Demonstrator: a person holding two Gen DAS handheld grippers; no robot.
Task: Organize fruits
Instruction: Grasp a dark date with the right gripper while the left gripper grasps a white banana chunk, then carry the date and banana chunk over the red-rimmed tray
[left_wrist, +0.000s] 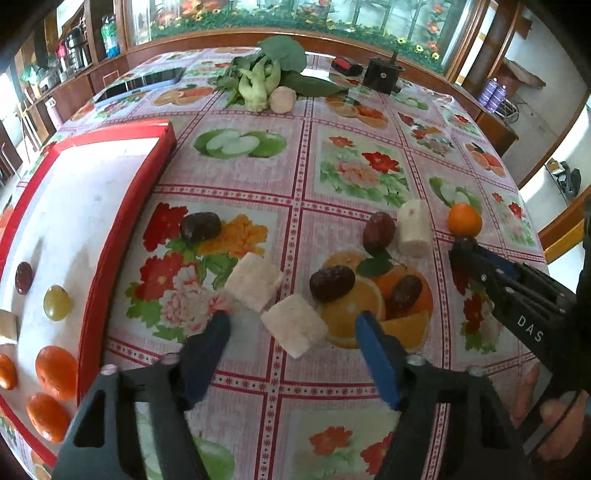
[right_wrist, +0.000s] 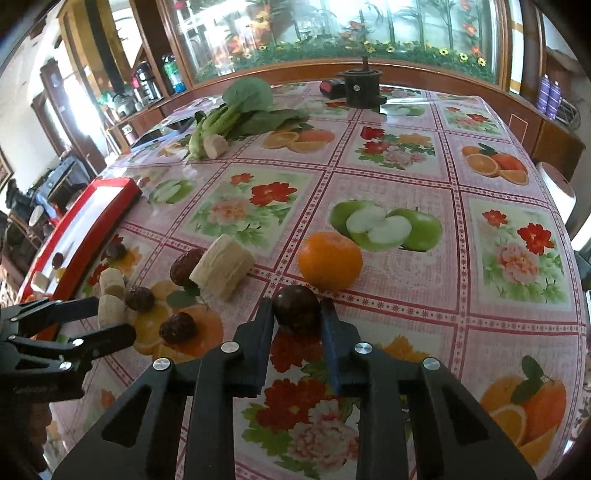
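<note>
Right gripper (right_wrist: 296, 314): we are clamping a dark fruit (right_wrist: 295, 308), just before the orange (right_wrist: 330, 260).
Left gripper (left_wrist: 293, 325): we are holding it wide, empty, over the banana chunk (left_wrist: 294, 325).
Red tray (left_wrist: 122, 206): its edge is lying left of the loose fruit.

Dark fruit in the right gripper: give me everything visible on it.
The dark fruit is round, deep maroon-brown, with a smooth, slightly glossy skin; its kind cannot be told for sure. It sits between the fingertips of the right gripper, whose two fingers press against its sides, so it looks gripped. Whether its underside rests on the tablecloth is hidden. An orange mandarin lies just beyond it, close but apparently not touching. In the left wrist view it shows only as a dark lump at the gripper's tip.
</note>
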